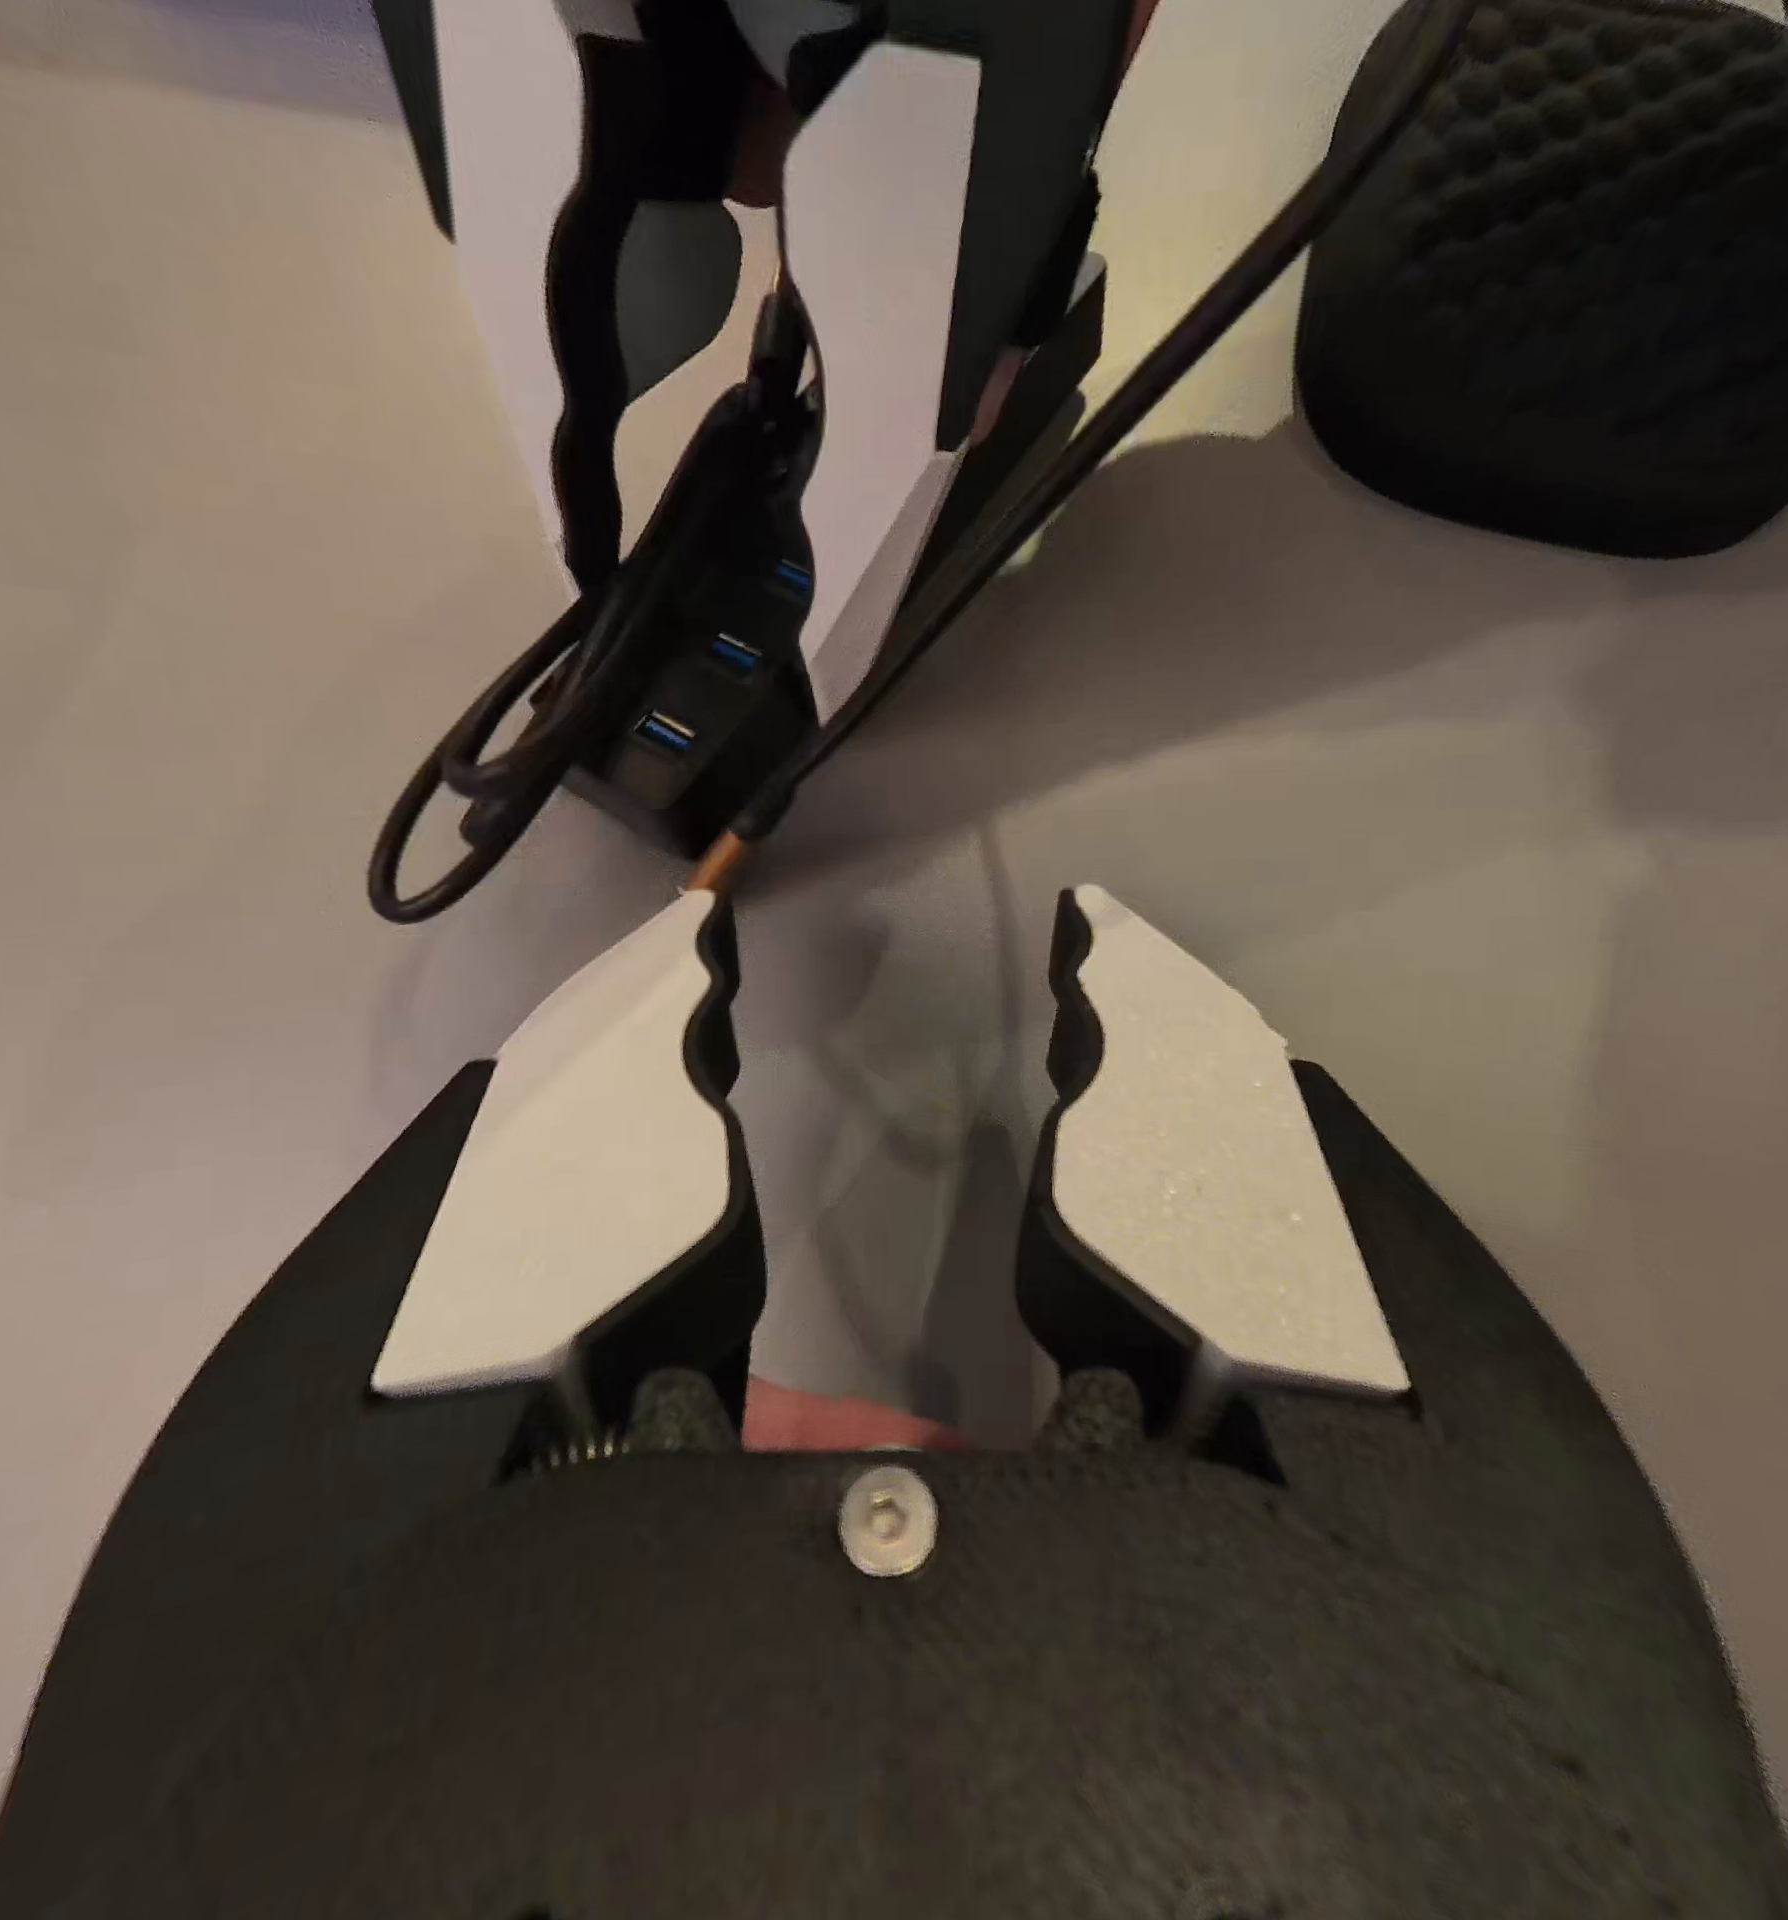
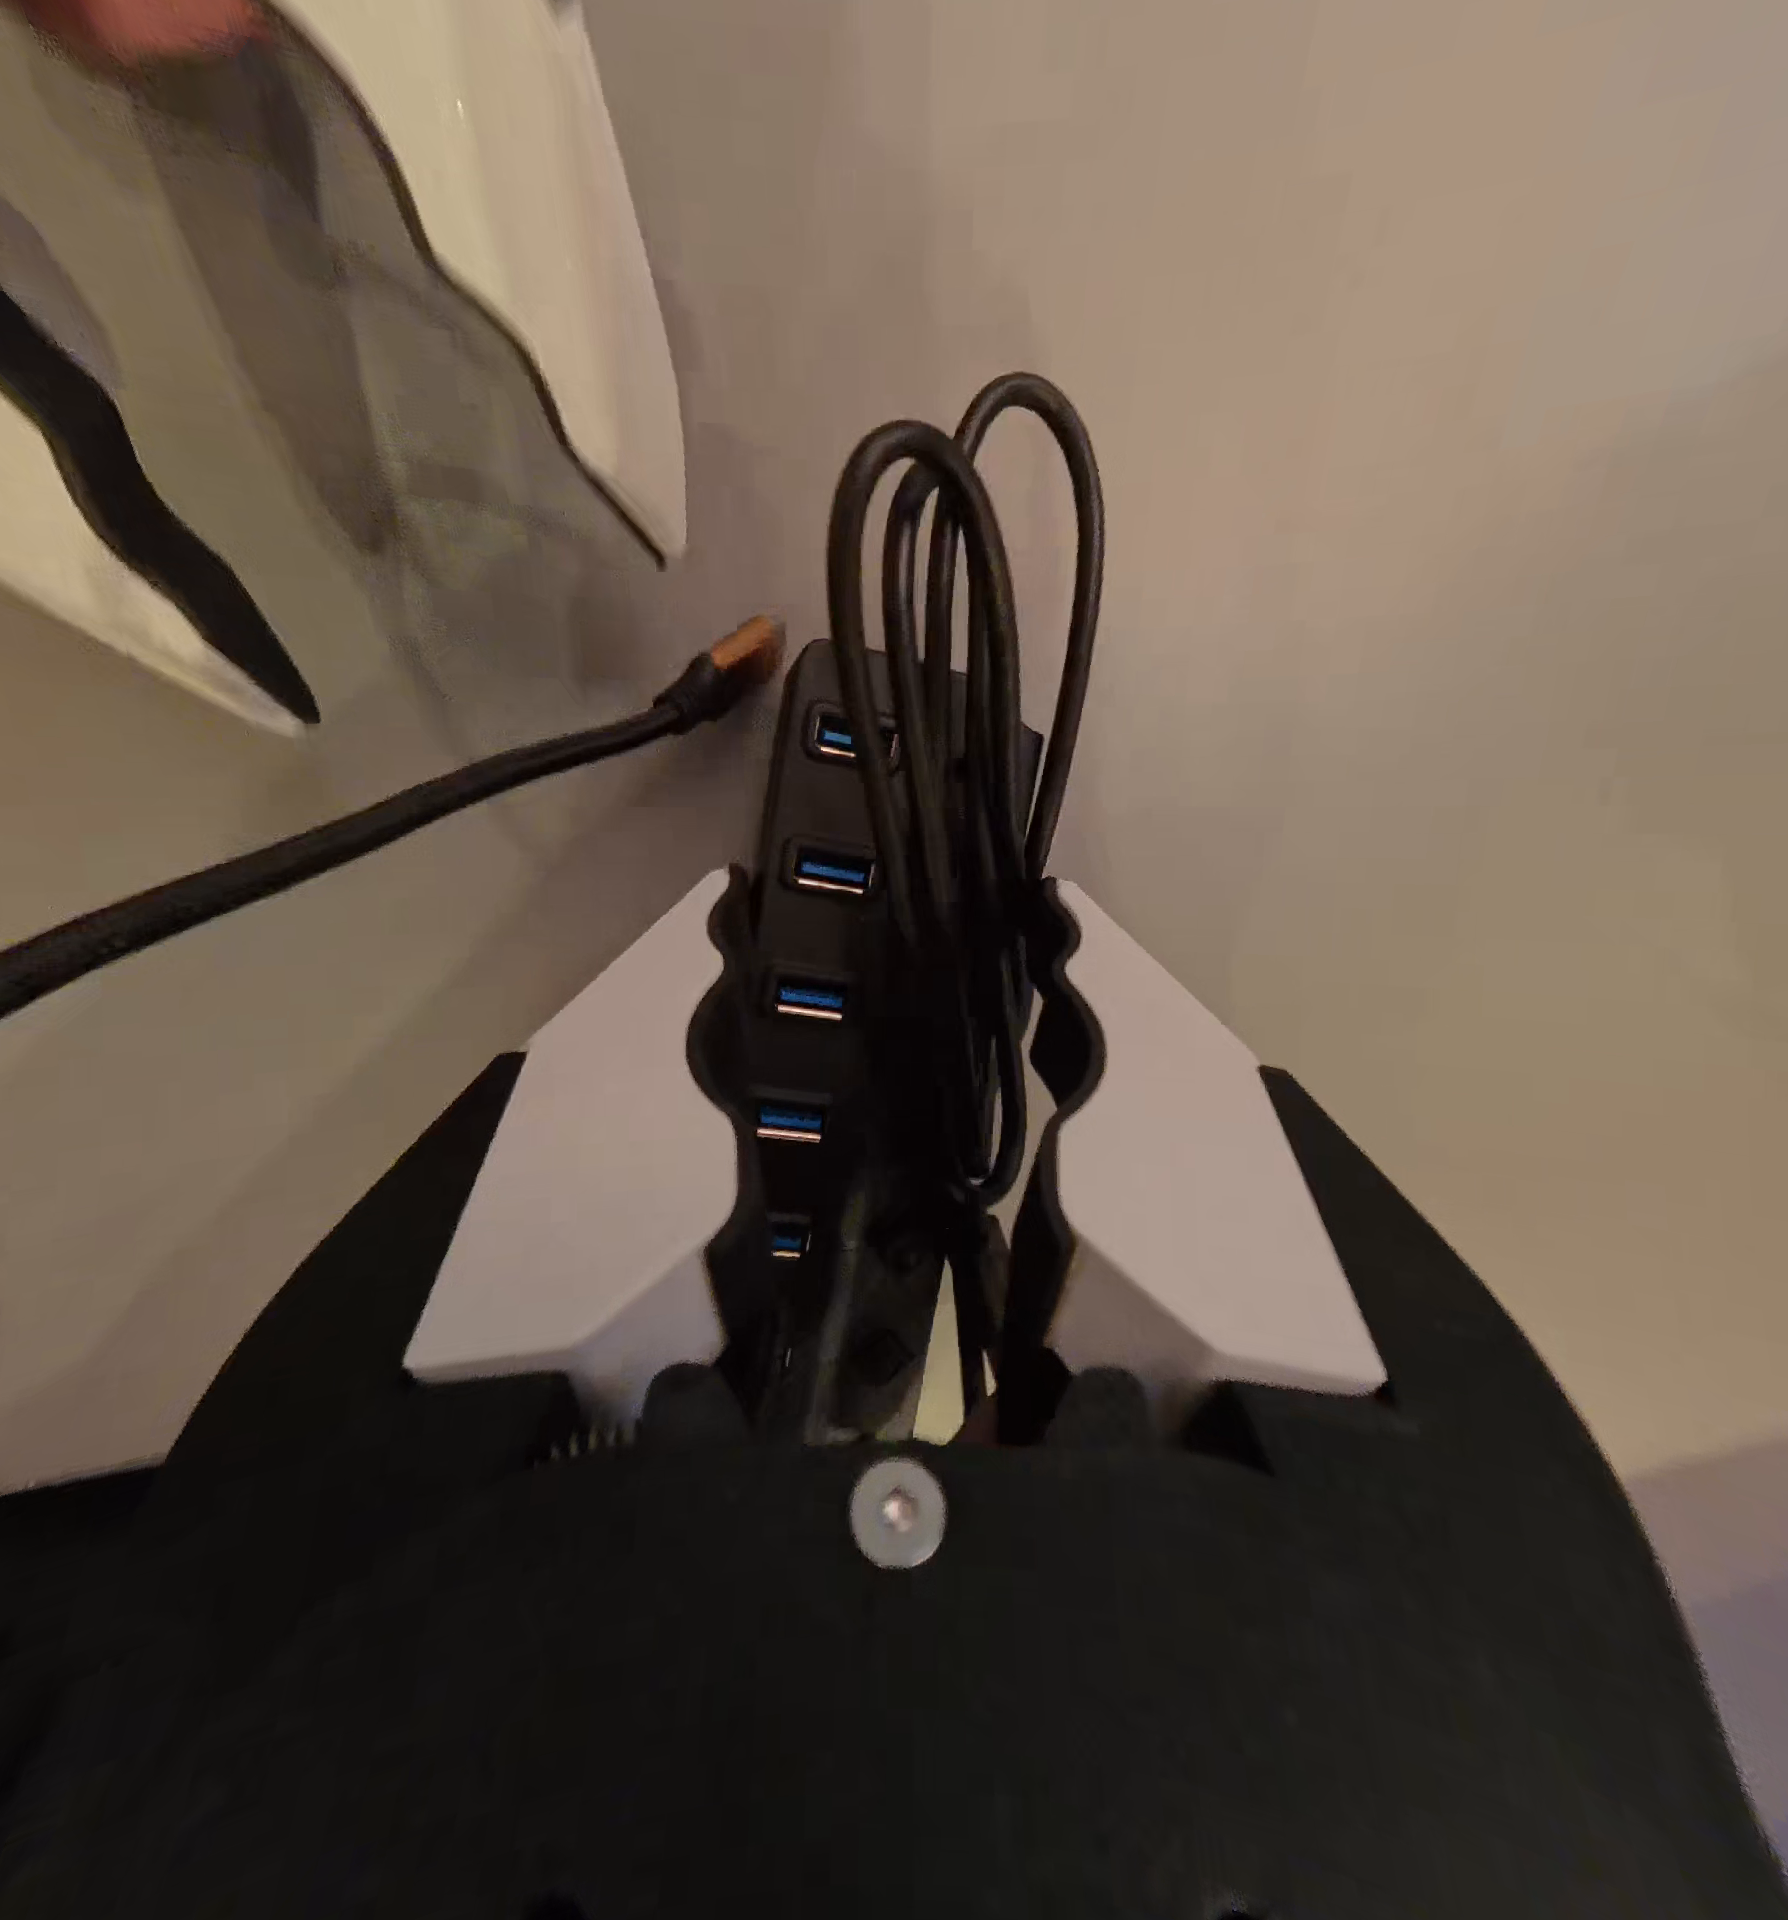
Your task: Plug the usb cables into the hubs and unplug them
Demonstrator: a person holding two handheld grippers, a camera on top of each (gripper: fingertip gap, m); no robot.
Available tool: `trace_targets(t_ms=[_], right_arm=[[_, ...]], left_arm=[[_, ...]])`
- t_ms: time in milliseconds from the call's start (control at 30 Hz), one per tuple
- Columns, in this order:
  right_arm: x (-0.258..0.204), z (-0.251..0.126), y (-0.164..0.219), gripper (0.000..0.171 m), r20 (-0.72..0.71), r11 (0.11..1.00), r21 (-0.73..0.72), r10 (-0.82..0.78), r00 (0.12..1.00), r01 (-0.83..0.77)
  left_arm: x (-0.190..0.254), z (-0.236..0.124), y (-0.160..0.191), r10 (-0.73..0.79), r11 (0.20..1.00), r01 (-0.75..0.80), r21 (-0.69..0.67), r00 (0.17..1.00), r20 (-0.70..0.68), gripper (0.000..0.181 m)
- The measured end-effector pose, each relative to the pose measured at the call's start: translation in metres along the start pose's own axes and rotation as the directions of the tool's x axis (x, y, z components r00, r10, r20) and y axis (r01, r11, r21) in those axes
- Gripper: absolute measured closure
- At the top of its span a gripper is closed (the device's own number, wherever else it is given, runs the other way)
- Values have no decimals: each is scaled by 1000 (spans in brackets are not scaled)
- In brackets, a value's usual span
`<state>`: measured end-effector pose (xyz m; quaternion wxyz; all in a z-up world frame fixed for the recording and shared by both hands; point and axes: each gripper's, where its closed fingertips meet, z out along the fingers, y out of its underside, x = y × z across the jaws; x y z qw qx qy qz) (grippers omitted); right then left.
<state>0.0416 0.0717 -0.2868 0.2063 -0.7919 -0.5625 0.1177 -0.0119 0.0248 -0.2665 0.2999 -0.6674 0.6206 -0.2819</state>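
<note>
Nearest the lens in the right wrist view, the right gripper (image 2: 885, 894) clamps a black USB hub (image 2: 817, 935) on the pale desk (image 2: 1441, 727), its fingers pressed to the hub's two long sides. The hub's long axis runs straight away from that gripper, near to far, with five blue ports counted in a row along the face turned up and left. The hub's own thin black cord (image 2: 973, 644) is bundled in loops against its right flank and spills past its far end.

Just left of the hub's far end lies the copper-coloured plug (image 2: 746, 646) of one braided black cable (image 2: 298, 852), loose on the desk, pointing far and right, beside the farthest port but not in it.

In the left wrist view, the left gripper (image 1: 885, 904) hangs with its fingers apart and nothing between them. The plug sits just beyond its left fingertip, making it the nearer gripper for the pick-up. A black textured pad (image 1: 1576, 281) rests far right.

One hub, one loose cable, five ports: none is filled, so plugging in appears not yet begun.
</note>
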Motion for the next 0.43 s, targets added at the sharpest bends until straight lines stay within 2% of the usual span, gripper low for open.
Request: trace_targets(t_ms=[200,433], right_arm=[[3,6,7,115,-19,998,-60,-1,1000,-1],[4,8,5,115,19,997,-18,78,997,-77]], left_arm=[[-4,1,2,-32,999,32,14,999,-10,122],[-8,0,3,-26,999,26,21,1000,6,121]])
